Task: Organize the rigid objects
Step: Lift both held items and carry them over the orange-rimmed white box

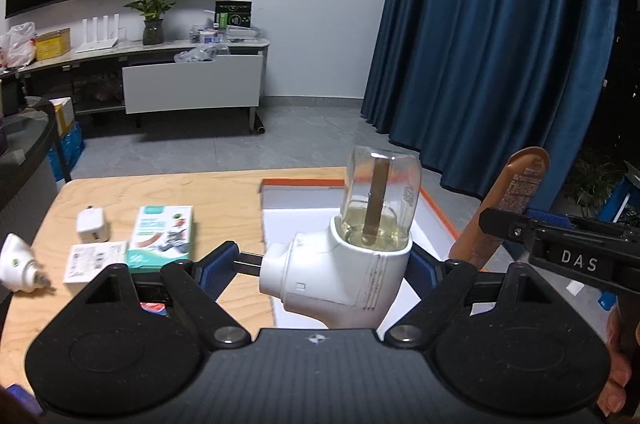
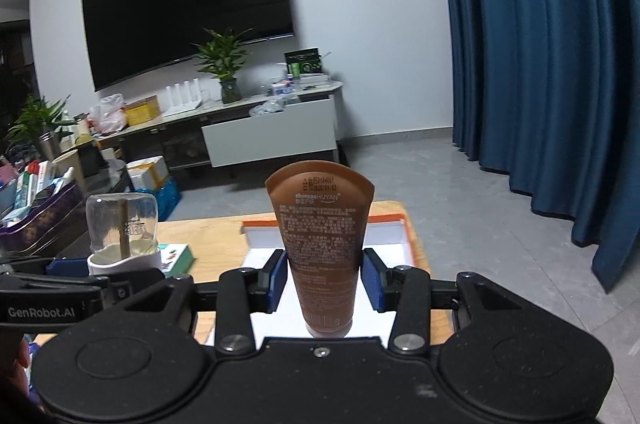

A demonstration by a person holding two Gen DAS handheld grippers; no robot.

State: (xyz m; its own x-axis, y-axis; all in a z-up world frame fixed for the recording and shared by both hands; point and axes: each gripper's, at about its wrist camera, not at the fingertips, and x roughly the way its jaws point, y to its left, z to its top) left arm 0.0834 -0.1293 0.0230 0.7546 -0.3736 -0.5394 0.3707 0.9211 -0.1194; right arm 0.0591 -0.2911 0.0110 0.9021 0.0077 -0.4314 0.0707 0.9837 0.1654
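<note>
We hold the left gripper (image 1: 320,264) with its blue pads spread wide yet pressing on the white plastic plug-in vaporiser (image 1: 340,272), whose clear bottle of pale yellow liquid (image 1: 380,196) sticks up out of the socket with a brown wick inside. The wide grip suits the bulky body. The bottle points up, which we judge keeps the liquid settled at its lower end.

The right gripper (image 2: 324,280) has its jaws drawn close, pinching the brown plastic tube (image 2: 324,248) by its flanks, cap toward the camera and flat crimped end raised. That keeps the tube steady along the fingers.

Both items hang above the pale wooden table (image 1: 168,192), over or just before the shallow white box with an orange rim (image 1: 436,212), which looks like the place where we mean to gather them.

Still lying on the table to the left are a teal and white carton (image 1: 162,236), a small white charger cube (image 1: 93,224), a flat white printed box (image 1: 96,260) and a second white plug-in unit (image 1: 20,264).
</note>
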